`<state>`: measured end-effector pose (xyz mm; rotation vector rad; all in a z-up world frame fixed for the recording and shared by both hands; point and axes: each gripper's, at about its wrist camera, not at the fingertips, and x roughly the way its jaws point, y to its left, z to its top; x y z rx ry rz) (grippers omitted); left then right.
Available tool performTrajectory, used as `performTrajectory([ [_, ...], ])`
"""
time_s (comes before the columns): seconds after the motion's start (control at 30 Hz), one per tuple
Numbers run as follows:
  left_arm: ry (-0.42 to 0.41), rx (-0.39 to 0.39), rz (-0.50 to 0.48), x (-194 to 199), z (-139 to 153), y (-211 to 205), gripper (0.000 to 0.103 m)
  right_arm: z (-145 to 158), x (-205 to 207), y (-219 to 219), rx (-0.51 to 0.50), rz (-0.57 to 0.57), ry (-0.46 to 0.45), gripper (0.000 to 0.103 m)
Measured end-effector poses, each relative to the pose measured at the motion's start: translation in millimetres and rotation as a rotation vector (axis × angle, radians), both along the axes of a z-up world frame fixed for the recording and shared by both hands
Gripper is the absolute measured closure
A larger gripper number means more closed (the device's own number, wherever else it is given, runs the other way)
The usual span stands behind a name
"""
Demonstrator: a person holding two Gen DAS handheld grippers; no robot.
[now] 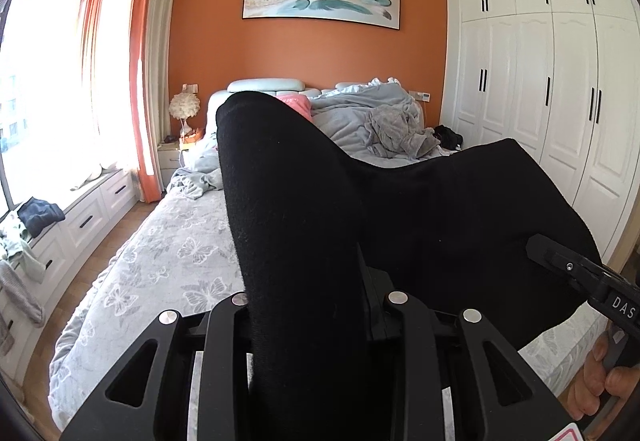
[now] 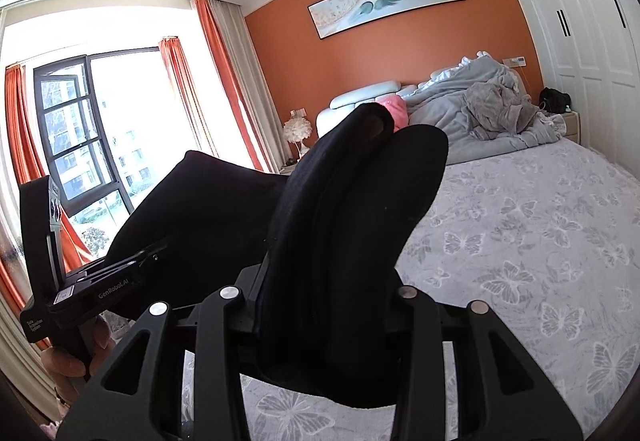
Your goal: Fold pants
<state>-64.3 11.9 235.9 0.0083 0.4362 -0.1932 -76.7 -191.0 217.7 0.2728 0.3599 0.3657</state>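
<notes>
Pants [image 1: 320, 209]: black, soft knit with a faint fuzzy nap, hanging in the air above the bed [image 1: 160, 261], stretched between the two hand-held grippers and sagging in a shallow curve between them.

Left gripper [image 1: 312, 305]: jaws narrowed and pinching a thick bunch of the black fabric, which is standing up from them as a rounded column and blocking most of the forward view. In the right wrist view this gripper [image 2: 156, 253] is showing at the left, biting the far edge of the cloth, with a hand [image 2: 68, 365] gripping its handle.

Right gripper [image 2: 320, 297]: jaws likewise narrowed on folded layers of the pants [image 2: 352, 209], the doubled edges rising as two rounded lobes. From the left wrist view it [image 1: 536, 245] is entering at the right, fingers of a hand [image 1: 600, 373] wrapping its handle.

Surroundings: bed covered by a grey sheet printed with pale butterflies; a rumpled grey duvet [image 1: 360, 117] and a pink pillow [image 1: 298, 103] lying at the head, against a white padded headboard [image 1: 264, 85]. An orange wall is carrying a long framed feather painting [image 1: 320, 5]. White panelled wardrobe [image 1: 560, 81] is standing at the right, orange curtains [image 1: 142, 81] and a bright window [image 2: 80, 141] at the left. A white feathery lamp [image 1: 184, 107] is sitting on a nightstand. Clothes [image 1: 38, 215] are lying heaped on the white window-seat drawers [image 1: 100, 209].
</notes>
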Motion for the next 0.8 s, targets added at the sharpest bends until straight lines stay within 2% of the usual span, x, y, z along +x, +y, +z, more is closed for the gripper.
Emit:
performTrajectory([
  [0.2,-0.019,0.012,0.024,52,5,-2,0.077,4,63,-4,0.002,0.015,-0.007,0.067],
  [0.4,-0.011,0.017,0.059,118,-4,4,0.076,-7,129,-7,0.018,0.023,-0.002,0.067],
  [0.57,-0.003,0.019,0.057,173,-20,2,0.076,-27,181,-15,0.029,0.016,0.02,0.067],
  [0.8,0.034,0.026,0.061,246,-57,-5,0.076,-70,248,-26,0.04,-0.002,0.066,0.067],
])
